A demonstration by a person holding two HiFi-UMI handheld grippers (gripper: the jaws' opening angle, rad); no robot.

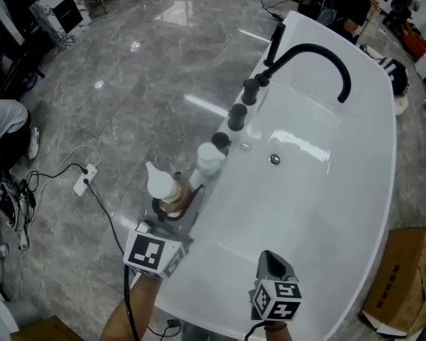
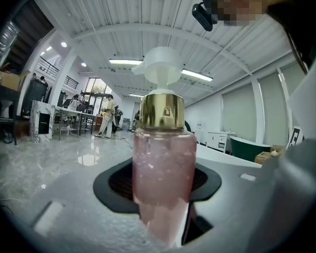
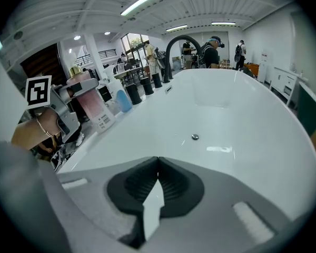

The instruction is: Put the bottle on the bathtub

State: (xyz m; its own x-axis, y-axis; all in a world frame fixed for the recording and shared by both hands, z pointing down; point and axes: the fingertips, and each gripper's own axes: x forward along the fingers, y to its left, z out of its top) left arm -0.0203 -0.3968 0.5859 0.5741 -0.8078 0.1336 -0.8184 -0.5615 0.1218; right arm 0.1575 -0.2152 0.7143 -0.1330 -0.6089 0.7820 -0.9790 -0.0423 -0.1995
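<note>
bottle [image 1: 167,192] at bathtub [image 1: 305,215] left rim | second bottle [image 1: 209,160] behind | faucet [image 1: 312,47] farther behind

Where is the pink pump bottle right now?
Head view, lower left: the pink pump bottle sits in the left gripper at the bathtub rim, beside the white bottle.

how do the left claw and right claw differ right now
The left claw is clamped on the pink pump bottle, which holds its jaws apart; the right claw is shut and empty. The left claw is by the bathtub's left rim, while the right claw hangs over the basin, angled down into it. Both are grey with black pads.
</note>
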